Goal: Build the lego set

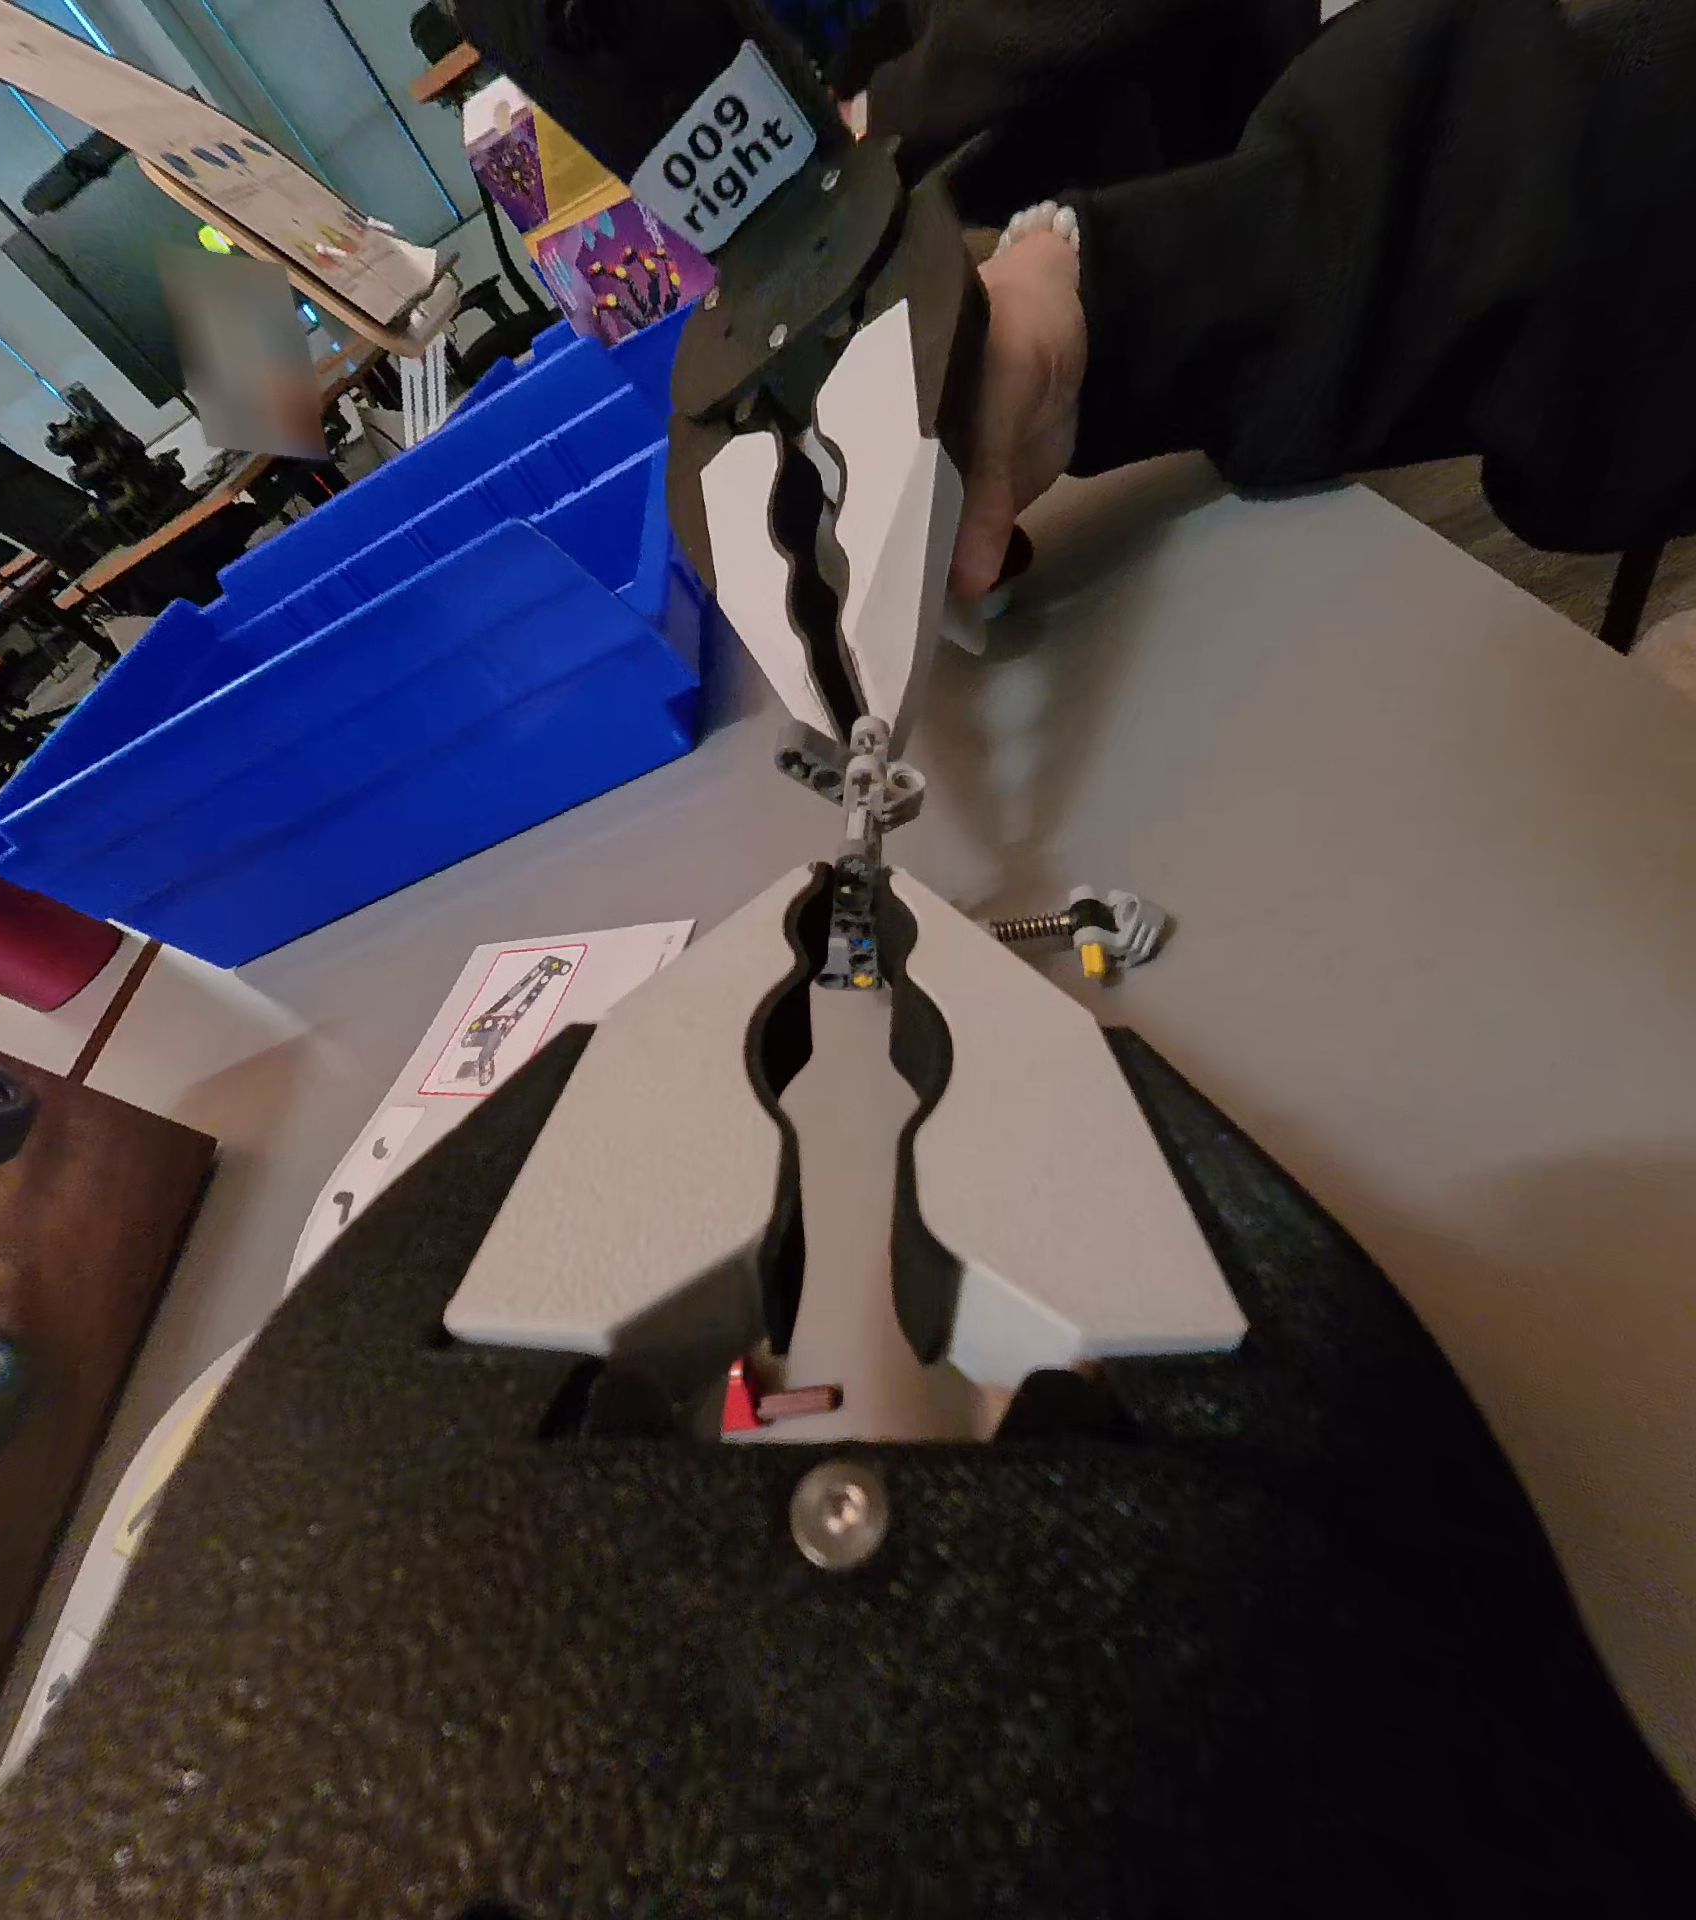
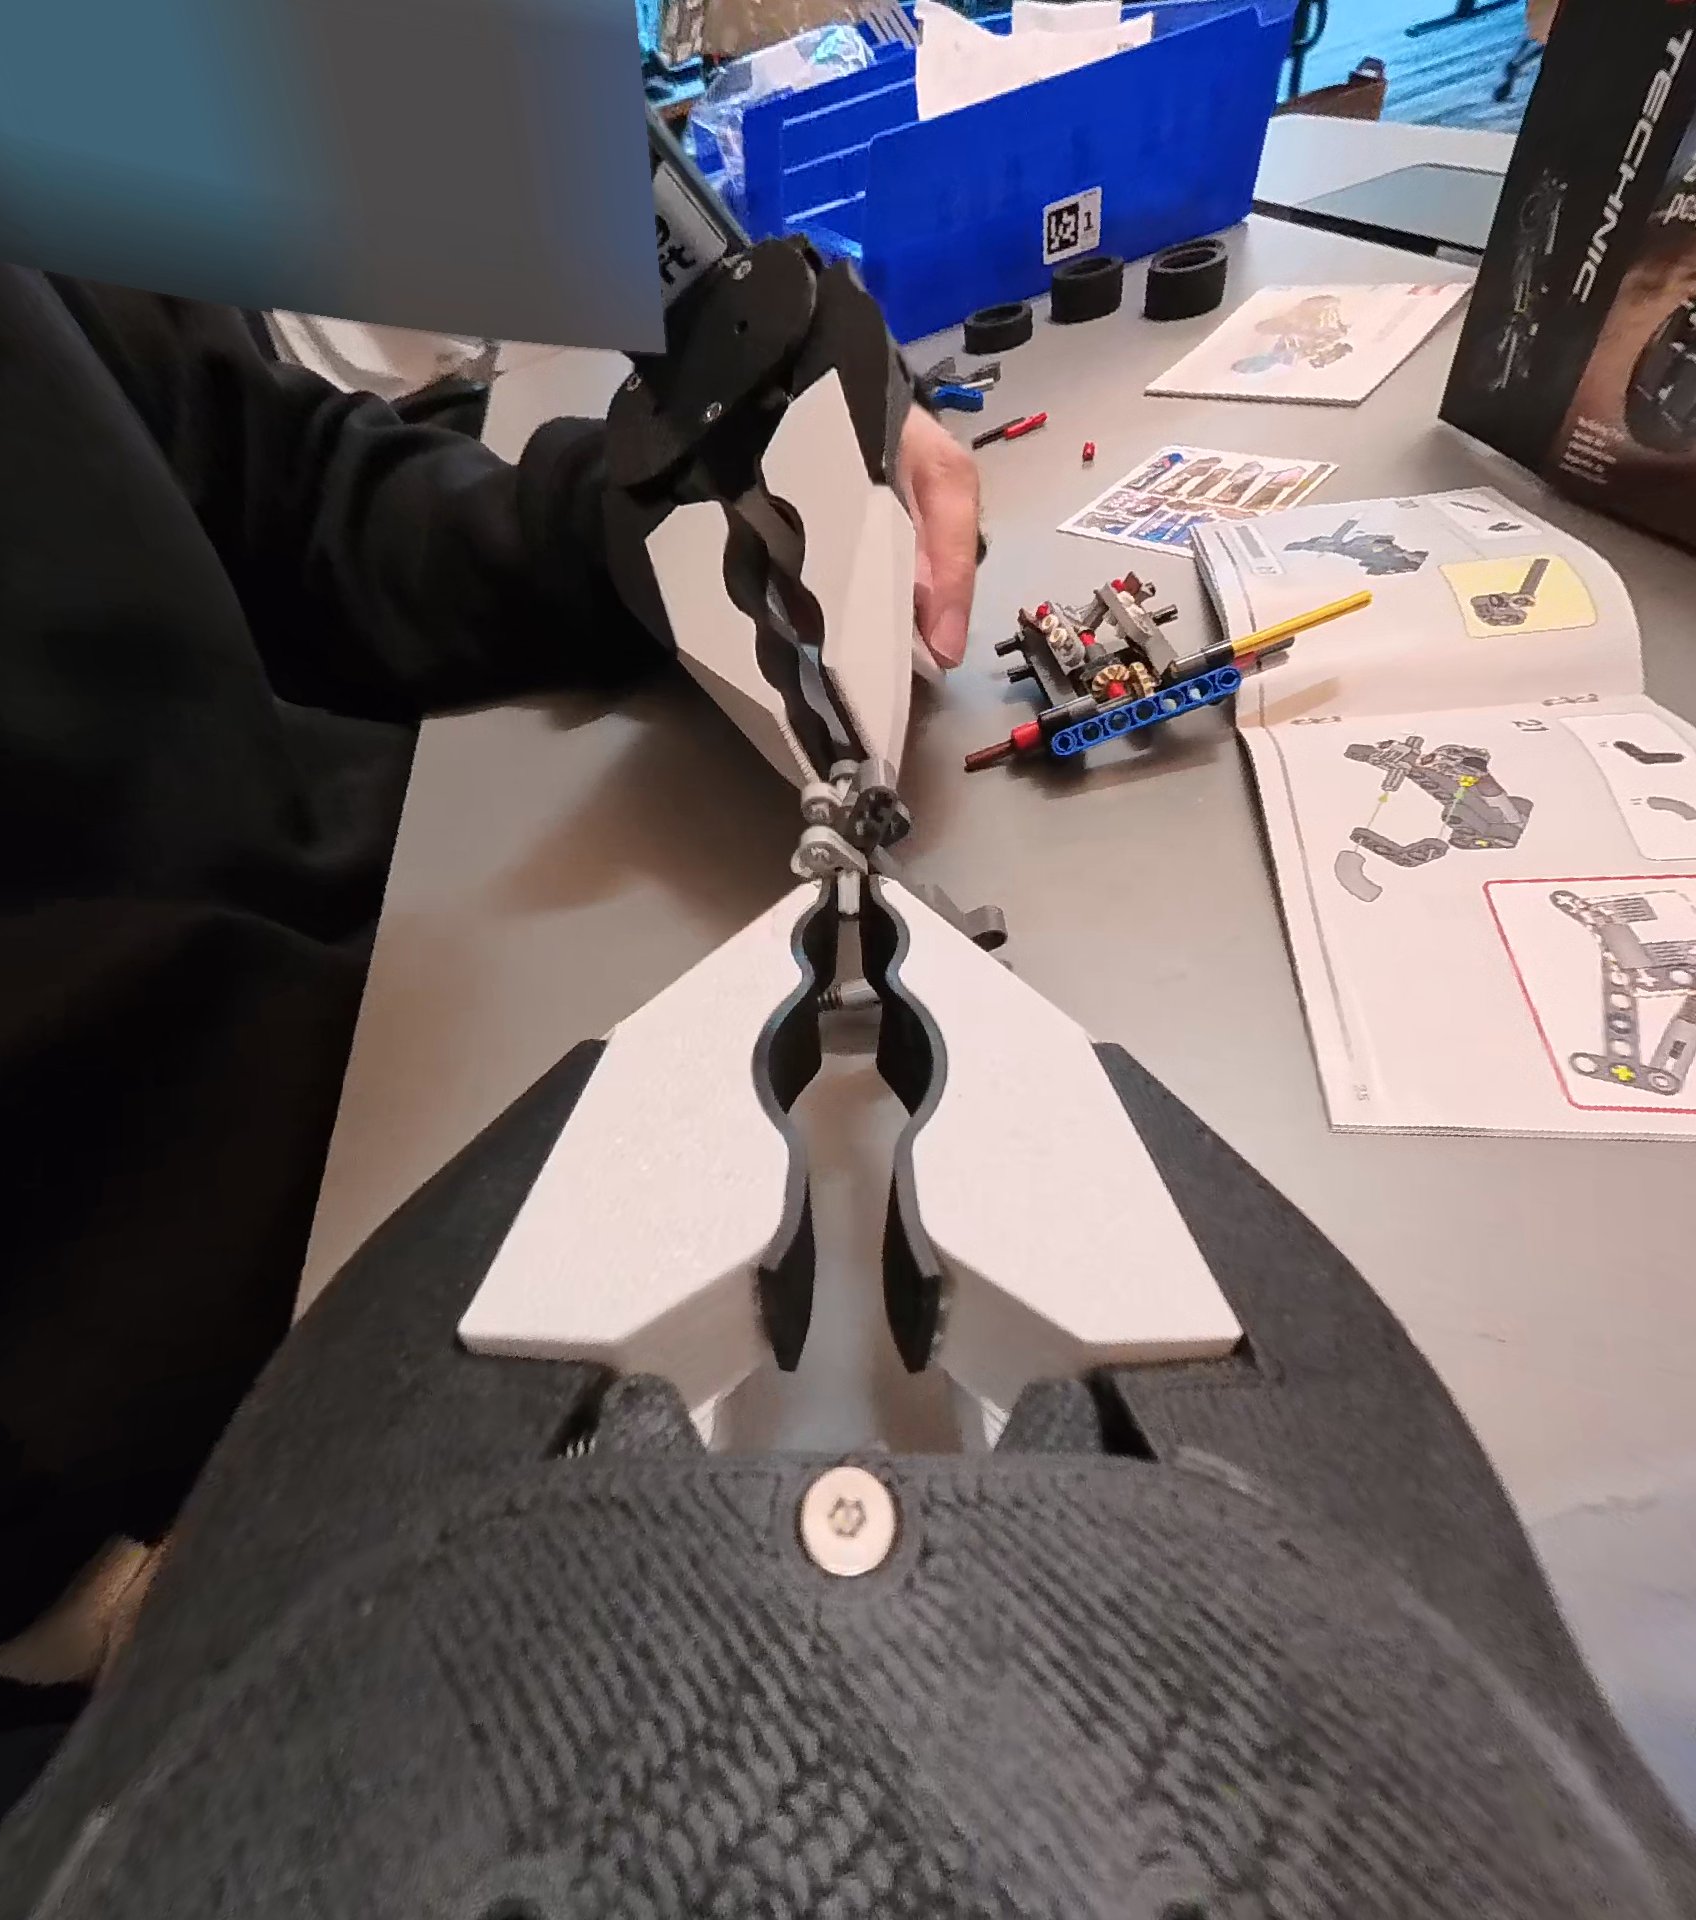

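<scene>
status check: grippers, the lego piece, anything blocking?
Left hand-held gripper shut on the small grey assembly; right hand-held gripper shut on its other end, above the table. Nothing between them.

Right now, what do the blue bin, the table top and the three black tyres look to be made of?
Blue bin: apparently moulded plastic, glossy, with ribbed walls. Table top: smooth grey laminate or similar, matte with soft reflections; core unknowable. Three black tyres: probably rubber, dull black with no shine.

Blue bin (image 1: 324, 665), grey table (image 1: 1343, 831), black tyres (image 2: 1187, 278), yellow axle (image 2: 1301, 621).
</scene>
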`<action>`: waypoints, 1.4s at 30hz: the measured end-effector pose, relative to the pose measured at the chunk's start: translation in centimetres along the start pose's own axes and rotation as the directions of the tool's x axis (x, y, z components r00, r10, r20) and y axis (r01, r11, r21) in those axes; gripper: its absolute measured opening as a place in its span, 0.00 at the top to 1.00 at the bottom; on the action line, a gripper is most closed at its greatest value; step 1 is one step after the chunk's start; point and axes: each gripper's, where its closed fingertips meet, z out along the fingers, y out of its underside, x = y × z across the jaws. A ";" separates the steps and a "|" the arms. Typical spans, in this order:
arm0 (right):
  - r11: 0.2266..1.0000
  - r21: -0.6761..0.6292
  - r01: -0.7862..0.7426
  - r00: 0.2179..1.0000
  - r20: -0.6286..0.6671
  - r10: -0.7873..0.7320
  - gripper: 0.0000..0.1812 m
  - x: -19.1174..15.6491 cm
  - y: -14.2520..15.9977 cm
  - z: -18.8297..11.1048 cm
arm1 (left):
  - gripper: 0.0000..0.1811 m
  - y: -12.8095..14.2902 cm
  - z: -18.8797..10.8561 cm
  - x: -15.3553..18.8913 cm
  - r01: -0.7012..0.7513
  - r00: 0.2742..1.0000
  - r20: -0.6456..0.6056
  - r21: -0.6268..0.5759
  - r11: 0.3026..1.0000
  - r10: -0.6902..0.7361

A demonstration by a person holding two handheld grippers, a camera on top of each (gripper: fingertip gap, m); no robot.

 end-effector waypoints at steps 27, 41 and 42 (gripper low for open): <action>0.974 -0.223 0.035 0.996 -0.072 -0.052 0.98 0.9 2.8 2.1 | 0.98 1.8 -0.1 0.2 -0.029 0.998 -0.059 -0.132 0.991 0.021; 0.977 -0.189 0.103 0.985 -0.115 -0.126 0.99 1.2 2.1 1.8 | 0.98 1.0 0.1 -0.3 0.082 0.992 -0.090 -0.031 0.996 -0.084; 0.977 -0.184 0.109 0.984 -0.122 -0.133 0.99 1.3 2.0 1.8 | 0.98 1.0 0.1 -0.4 0.087 0.992 -0.090 -0.033 0.996 -0.090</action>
